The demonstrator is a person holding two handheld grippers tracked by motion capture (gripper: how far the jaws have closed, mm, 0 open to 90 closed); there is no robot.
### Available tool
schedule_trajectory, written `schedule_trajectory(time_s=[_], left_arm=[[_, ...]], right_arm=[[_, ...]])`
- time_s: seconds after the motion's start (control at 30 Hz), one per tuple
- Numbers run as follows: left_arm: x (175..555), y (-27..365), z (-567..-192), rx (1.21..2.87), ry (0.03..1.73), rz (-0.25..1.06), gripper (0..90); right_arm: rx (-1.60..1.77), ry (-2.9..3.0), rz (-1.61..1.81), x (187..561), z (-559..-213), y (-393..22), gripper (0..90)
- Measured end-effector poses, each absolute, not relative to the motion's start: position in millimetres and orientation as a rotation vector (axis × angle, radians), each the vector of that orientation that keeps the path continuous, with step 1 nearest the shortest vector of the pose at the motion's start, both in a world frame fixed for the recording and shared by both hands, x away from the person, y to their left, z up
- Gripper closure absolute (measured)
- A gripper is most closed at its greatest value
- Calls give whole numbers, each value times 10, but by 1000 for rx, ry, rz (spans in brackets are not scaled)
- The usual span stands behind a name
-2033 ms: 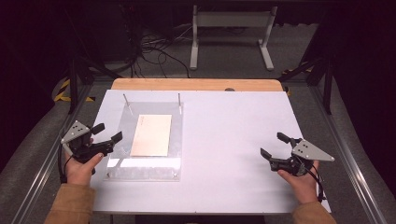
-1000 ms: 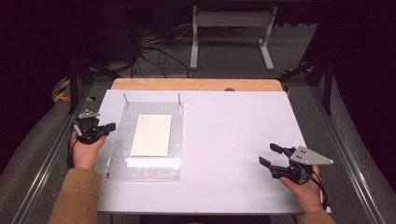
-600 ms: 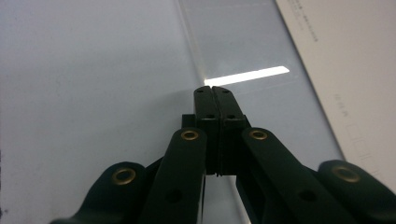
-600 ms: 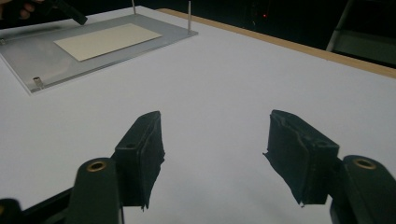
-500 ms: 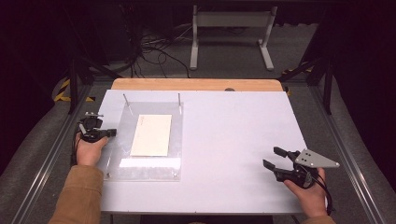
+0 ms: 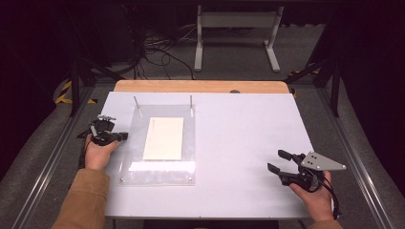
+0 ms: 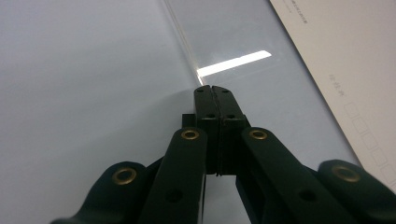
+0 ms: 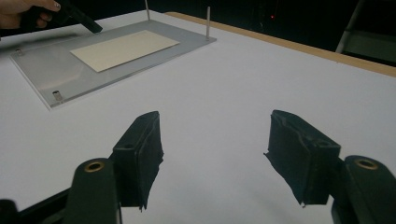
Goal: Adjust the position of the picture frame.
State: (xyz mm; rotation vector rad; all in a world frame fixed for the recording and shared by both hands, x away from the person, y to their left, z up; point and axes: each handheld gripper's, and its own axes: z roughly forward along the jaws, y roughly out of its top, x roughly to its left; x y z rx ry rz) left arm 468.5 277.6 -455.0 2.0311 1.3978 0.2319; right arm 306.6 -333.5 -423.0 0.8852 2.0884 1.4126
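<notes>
the bench [image 6: 239, 143] carries a clear plate [image 6: 160, 169] toward its left edge, with two thin pins [image 6: 191, 102] standing at the plate's far corners and small studs [image 8: 56, 95] at its near ones. a cream sheet [image 6: 163, 138] lies flat on the plate, nearer the far edge than the near one.

the left gripper [image 6: 119, 136] sits at the plate's left edge, jaws pressed fully together with nothing between them; in the left gripper view the tips [image 7: 211, 89] meet right at the plate's edge line. the right gripper [image 6: 279, 161] rests near the bench's near right corner, well apart from the plate, jaws spread wide and empty.

likely risks: closed tips pushing on the edge could slide the whole plate across the smooth bench, since it may only rest there. if the aim is to lift it, shut jaws cannot get under or around it. the sheet looks loose and could shift if the plate tilts.

hard to tell: whether the tips touch the plate or hover just above, and what the faint print [image 7: 355, 112] on the sheet says.
</notes>
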Motion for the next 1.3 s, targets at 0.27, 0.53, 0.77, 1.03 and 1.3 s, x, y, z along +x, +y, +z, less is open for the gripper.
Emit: schedule_trajectory(time_s=[0.27, 0.53, 0.77, 1.03, 1.3], left_arm=[[4712, 2280, -4544, 2095, 1284, 216, 900], [4773, 1825, -4559, 2109, 1196, 202, 900], [4776, 1487, -4552, 2132, 1130, 177, 900], [4763, 1230, -4576, 2131, 1064, 186, 900], [4635, 1340, -4467, 2158, 982, 103, 853]], right_arm=[[877, 2106, 1417, 3064, -4235, -3334, 375], [859, 2118, 1418, 3053, -4218, -3319, 402], [810, 2175, 1423, 3052, -4189, -3251, 528], [779, 2211, 1443, 3025, -4139, -3189, 719], [771, 2427, 1220, 3115, -4103, -2966, 749]])
